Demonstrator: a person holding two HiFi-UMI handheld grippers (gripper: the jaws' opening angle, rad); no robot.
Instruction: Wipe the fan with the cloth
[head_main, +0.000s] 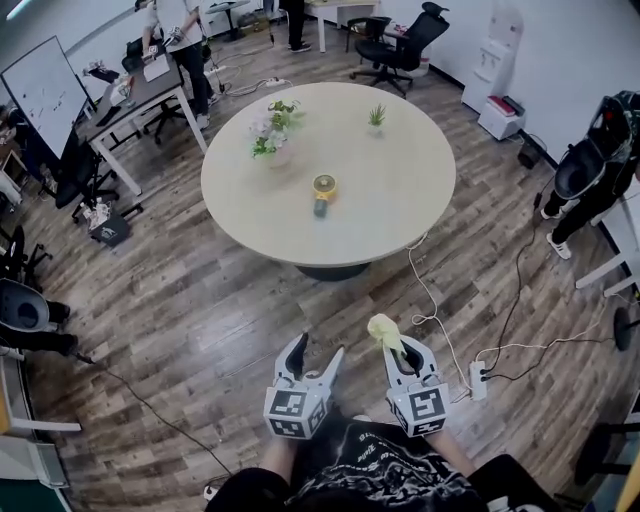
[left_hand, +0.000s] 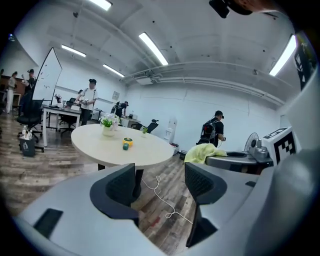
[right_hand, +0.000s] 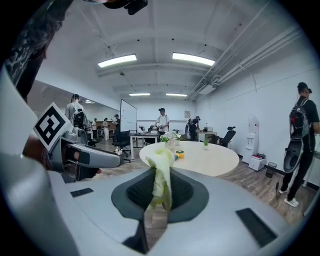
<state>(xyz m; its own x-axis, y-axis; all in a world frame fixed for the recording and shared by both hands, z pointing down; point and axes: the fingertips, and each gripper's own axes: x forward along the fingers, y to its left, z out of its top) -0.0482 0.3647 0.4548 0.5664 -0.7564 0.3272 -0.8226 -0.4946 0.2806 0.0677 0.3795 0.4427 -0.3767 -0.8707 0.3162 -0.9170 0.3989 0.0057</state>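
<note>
A small yellow fan (head_main: 323, 187) with a teal base stands near the middle of the round beige table (head_main: 400, 200), far ahead of both grippers. It also shows as a small yellow fan (left_hand: 127, 143) in the left gripper view and behind the cloth as the fan (right_hand: 180, 154) in the right gripper view. My right gripper (head_main: 401, 357) is shut on a yellow-green cloth (head_main: 385, 333), whose bunched cloth (right_hand: 161, 175) sticks up between the pads. My left gripper (head_main: 314, 358) hangs open beside it with nothing between its fingers (left_hand: 122, 187).
A flower pot (head_main: 273, 135) and a small green plant (head_main: 376, 117) stand on the table. A white cable (head_main: 430, 300) and power strip (head_main: 478, 380) lie on the wooden floor to the right. Desks, office chairs and several people ring the room.
</note>
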